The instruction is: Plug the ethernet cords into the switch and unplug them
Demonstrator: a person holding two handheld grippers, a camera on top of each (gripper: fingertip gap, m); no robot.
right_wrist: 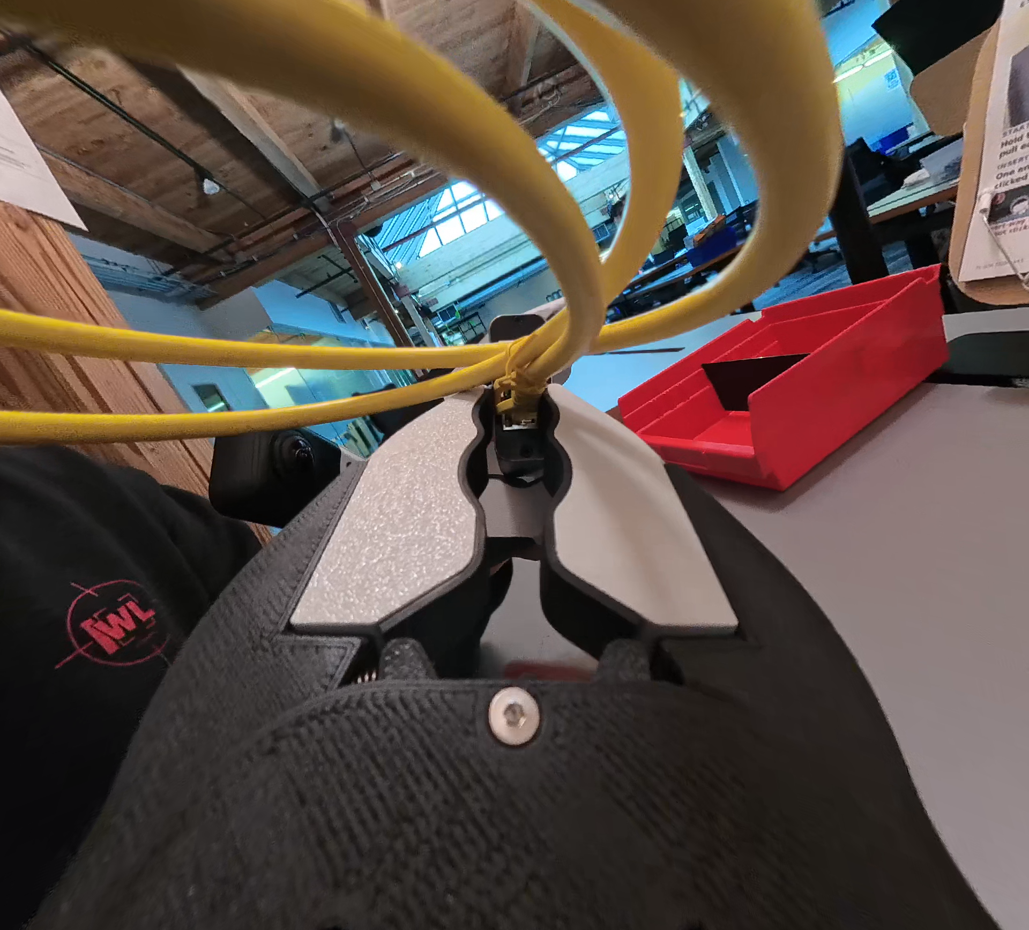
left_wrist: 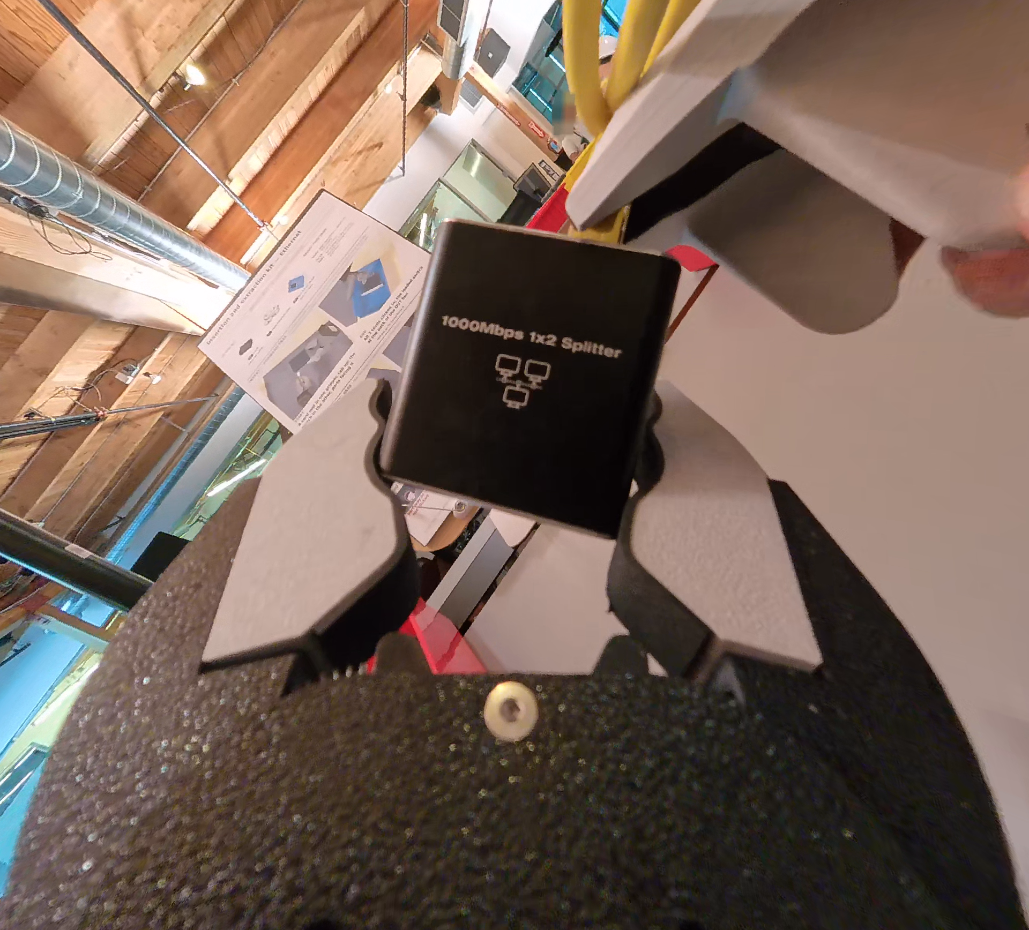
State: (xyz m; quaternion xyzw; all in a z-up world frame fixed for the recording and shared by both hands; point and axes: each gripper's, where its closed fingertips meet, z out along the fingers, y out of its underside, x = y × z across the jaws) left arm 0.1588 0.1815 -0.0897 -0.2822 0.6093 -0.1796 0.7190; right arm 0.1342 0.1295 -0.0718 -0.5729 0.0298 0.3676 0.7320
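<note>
Switch [left_wrist: 529, 380] in left claw [left_wrist: 515, 436], cords [right_wrist: 390, 124] crowding (right)

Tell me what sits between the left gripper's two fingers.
The left wrist view shows the small black box-shaped switch clamped between the left gripper's two grey fingers; nothing else lies in that gap.

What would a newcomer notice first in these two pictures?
In the left wrist view, the black switch fills the centre, clamped between the left gripper's fingers. In the right wrist view, big loops of yellow ethernet cord sweep across the top, meeting at the plug pinched in the right gripper. A red bin sits on the table at right.
</note>
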